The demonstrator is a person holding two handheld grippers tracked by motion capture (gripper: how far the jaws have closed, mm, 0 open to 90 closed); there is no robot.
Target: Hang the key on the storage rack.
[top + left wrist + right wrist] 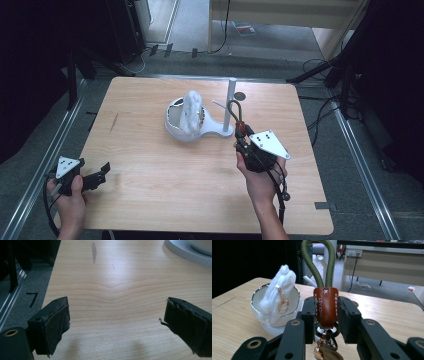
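My right gripper [325, 311] is shut on the brown leather tab [325, 306] of a keychain with a green rope loop [317, 262] above and metal rings and a tag [325, 347] below. In the high view this right gripper [240, 134] holds the keychain [236, 112] upright just in front of a white post [229, 102]. A fluffy white pouch [190, 111] with a gold clasp [283, 303] stands in a white bowl-shaped dish [172, 120]. My left gripper [102, 172] rests at the table's left front edge, open, with bare wood between its pads [56, 322].
The white post rises from a flat white base [216, 130] joined to the dish. A small dark round disc [240, 95] lies behind the post. Metal rails [55, 145] and cables run along the floor on both sides of the wooden table [150, 190].
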